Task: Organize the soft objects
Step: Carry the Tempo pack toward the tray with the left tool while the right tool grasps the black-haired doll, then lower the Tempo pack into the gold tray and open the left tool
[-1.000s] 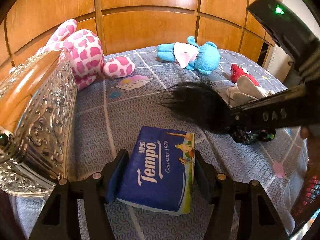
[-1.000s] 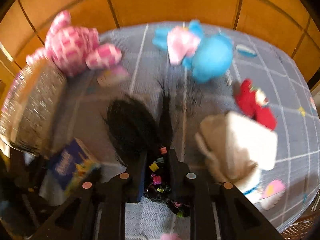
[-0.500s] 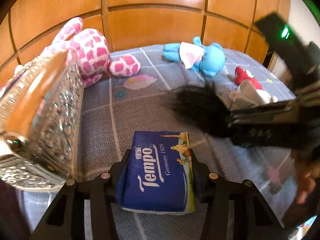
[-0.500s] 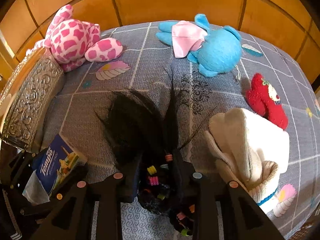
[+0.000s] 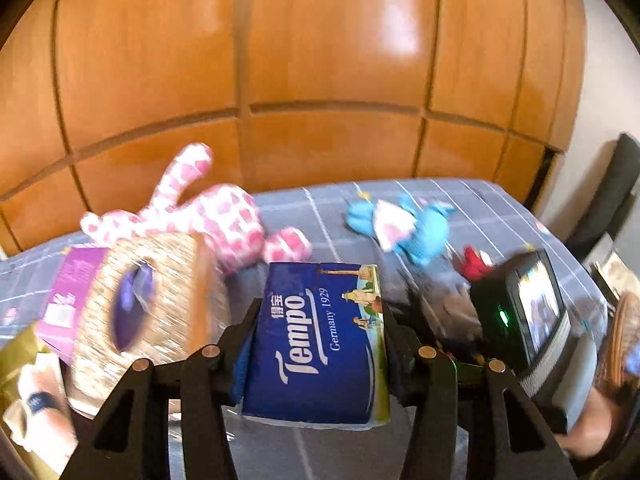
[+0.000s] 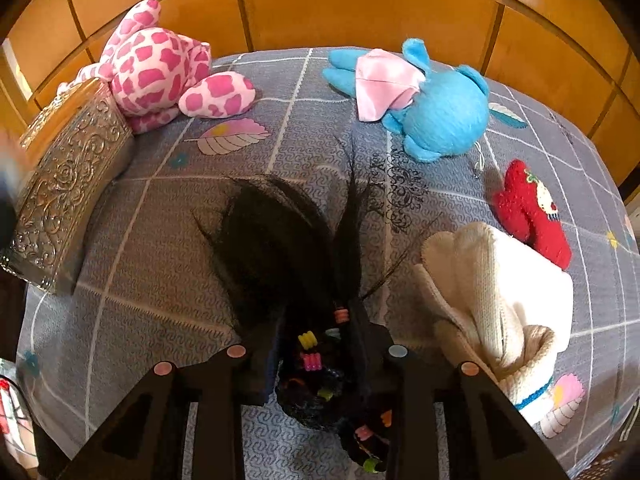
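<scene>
Left tool (image 5: pixel 316 344) grips a blue tissue pack (image 5: pixel 320 344) at lower centre of its frame, raised above the bedspread (image 5: pixel 500 216). Right tool (image 6: pixel 316 344) is clamped on a black wig (image 6: pixel 280 248) with coloured hair ties, at lower centre, resting on the bedspread beside a cream knitted hat (image 6: pixel 496 300).

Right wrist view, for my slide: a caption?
Right gripper clamps a black wig among plush toys on the bed.

Left gripper (image 5: pixel 316 344) lifted the Tempo tissue pack (image 5: pixel 320 344) off the bedspread (image 5: pixel 500 216); it now looks down on the open top of the silver tissue box (image 5: pixel 152 304), likely closer. View is motion-blurred.
</scene>
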Action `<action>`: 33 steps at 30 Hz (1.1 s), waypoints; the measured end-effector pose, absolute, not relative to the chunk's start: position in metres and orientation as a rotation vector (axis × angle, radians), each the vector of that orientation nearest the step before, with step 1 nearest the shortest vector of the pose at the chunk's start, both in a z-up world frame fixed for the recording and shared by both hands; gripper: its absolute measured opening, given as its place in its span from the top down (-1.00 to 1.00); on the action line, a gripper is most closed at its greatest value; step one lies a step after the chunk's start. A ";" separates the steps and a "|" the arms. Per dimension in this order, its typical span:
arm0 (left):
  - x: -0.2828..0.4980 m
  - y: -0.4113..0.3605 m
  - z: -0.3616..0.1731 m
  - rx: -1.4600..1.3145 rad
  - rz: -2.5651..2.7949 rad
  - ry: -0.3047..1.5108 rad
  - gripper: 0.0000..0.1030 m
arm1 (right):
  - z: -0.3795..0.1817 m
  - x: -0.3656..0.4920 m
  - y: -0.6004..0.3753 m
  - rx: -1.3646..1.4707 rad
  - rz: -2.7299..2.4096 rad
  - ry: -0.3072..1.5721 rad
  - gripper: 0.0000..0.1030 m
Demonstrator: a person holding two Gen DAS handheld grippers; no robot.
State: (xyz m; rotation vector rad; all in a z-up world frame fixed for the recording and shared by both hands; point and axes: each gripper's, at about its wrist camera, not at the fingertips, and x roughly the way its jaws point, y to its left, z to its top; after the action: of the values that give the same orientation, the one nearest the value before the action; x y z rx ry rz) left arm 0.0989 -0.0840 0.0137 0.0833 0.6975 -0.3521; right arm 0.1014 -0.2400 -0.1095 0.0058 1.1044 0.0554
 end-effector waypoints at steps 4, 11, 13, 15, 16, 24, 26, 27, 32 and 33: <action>0.112 -0.057 0.027 0.050 -0.276 0.677 -0.02 | -0.110 0.099 -0.236 -0.004 0.054 1.101 0.39; 0.124 0.019 0.042 -0.042 -0.103 0.652 -0.02 | -0.112 0.094 -0.228 -0.027 0.056 1.092 0.39; 0.125 0.047 0.042 -0.068 -0.049 0.654 -0.02 | -0.113 0.094 -0.228 -0.038 0.057 1.089 0.39; 0.123 0.081 0.039 -0.099 0.013 0.662 -0.02 | -0.114 0.093 -0.226 -0.045 0.057 1.086 0.39; 0.120 0.094 0.038 -0.108 0.039 0.665 -0.02 | -0.114 0.092 -0.225 -0.048 0.057 1.085 0.39; 0.058 0.219 0.007 -0.198 0.282 0.708 -0.02 | -0.113 0.087 -0.217 -0.089 0.056 1.079 0.39; 0.042 0.241 -0.007 -0.222 0.327 0.736 -0.02 | -0.114 0.086 -0.215 -0.102 0.054 1.076 0.43; 0.034 0.251 -0.015 -0.232 0.351 0.754 -0.02 | -0.114 0.086 -0.214 -0.107 0.053 1.074 0.43; 0.011 0.281 -0.048 -0.291 0.423 0.818 -0.03 | -0.114 0.083 -0.211 -0.109 0.047 1.071 0.43; 0.007 0.285 -0.054 -0.303 0.433 0.832 -0.03 | -0.114 0.082 -0.210 -0.111 0.045 1.070 0.44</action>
State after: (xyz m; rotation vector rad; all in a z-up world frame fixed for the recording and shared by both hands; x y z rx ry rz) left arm 0.0067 0.2845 -0.0537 -0.3031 0.8318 0.4326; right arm 0.0822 -0.2099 -0.1144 -0.1107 1.0702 0.0451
